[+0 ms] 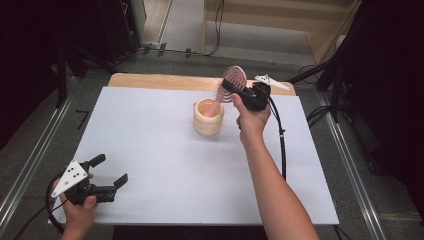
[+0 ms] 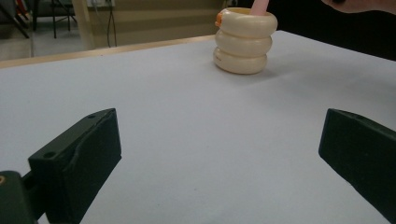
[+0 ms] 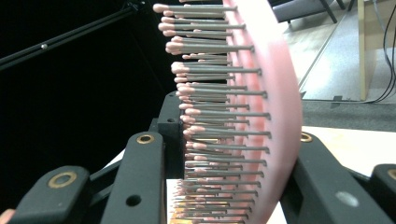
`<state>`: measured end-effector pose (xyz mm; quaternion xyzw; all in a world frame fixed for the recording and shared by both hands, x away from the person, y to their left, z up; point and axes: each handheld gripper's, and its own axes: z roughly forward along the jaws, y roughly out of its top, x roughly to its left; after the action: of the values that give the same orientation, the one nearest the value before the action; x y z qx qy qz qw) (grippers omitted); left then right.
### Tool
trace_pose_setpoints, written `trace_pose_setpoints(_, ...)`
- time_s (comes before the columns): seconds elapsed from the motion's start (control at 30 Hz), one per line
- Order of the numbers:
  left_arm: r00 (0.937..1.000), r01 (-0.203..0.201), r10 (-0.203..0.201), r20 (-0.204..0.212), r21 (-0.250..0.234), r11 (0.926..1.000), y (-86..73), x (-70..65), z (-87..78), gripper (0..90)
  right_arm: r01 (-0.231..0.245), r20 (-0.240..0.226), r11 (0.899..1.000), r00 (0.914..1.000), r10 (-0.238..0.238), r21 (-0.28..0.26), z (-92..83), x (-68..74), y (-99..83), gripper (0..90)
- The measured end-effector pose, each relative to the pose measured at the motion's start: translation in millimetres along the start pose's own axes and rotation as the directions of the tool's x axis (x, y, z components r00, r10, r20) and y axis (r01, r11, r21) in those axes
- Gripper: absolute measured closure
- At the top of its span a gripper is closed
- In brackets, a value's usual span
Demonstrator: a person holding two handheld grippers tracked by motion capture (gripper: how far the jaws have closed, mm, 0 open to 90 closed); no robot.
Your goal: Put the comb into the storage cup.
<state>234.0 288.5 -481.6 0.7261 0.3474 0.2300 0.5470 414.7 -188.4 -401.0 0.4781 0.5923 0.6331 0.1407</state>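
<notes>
A pink hairbrush (image 1: 234,77) with grey, pink-tipped bristles stands tilted above a cream ringed cup (image 1: 208,120) near the table's back middle. Its handle slants down into the cup's mouth. My right gripper (image 1: 227,89) is shut on the brush's head, and in the right gripper view the bristled hairbrush (image 3: 261,93) sits between the two black jaws of the right gripper (image 3: 233,135). My left gripper (image 1: 111,169) rests at the table's front left corner, open and empty. Seen from the left gripper (image 2: 219,154), the cup (image 2: 243,42) stands far ahead with the pink handle (image 2: 259,6) rising out of it.
A white sheet (image 1: 165,165) covers the table, with a wooden strip (image 1: 150,80) along the far edge. The right gripper's black cable (image 1: 281,145) trails down the table's right side. Metal rails (image 1: 30,160) run along the floor on both sides.
</notes>
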Motion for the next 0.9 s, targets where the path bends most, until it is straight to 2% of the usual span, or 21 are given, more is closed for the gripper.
trace_pose_setpoints(0.37,1.0000,-0.001,0.001,0.002,0.000,1.0000,-0.1,-0.1,0.2,0.0,-0.007,0.011,1.000,0.9999,0.006,0.030,6.9,-4.6,-15.4,62.2)
trace_pose_setpoints(0.53,1.0000,-0.001,0.001,0.001,0.001,1.0000,-0.1,-0.3,0.4,0.0,-0.017,0.013,1.000,0.9998,0.016,0.019,6.2,-6.1,-17.9,62.2)
trace_pose_setpoints(0.67,1.0000,-0.002,0.002,0.002,0.001,1.0000,-0.1,-0.3,0.2,0.0,0.005,0.031,1.000,0.9995,-0.006,0.010,5.3,-6.4,-18.3,62.2)
trace_pose_setpoints(0.73,1.0000,-0.001,0.001,0.002,0.001,1.0000,-0.1,-0.3,0.4,0.0,-0.001,0.029,1.000,0.9996,0.000,0.005,5.3,-6.7,-18.3,62.2)
trace_pose_setpoints(0.9,1.0000,-0.003,0.003,0.002,0.003,1.0000,0.0,-0.4,0.3,0.0,0.001,0.040,1.000,0.9992,-0.002,0.026,10.4,-7.4,-22.7,62.2)
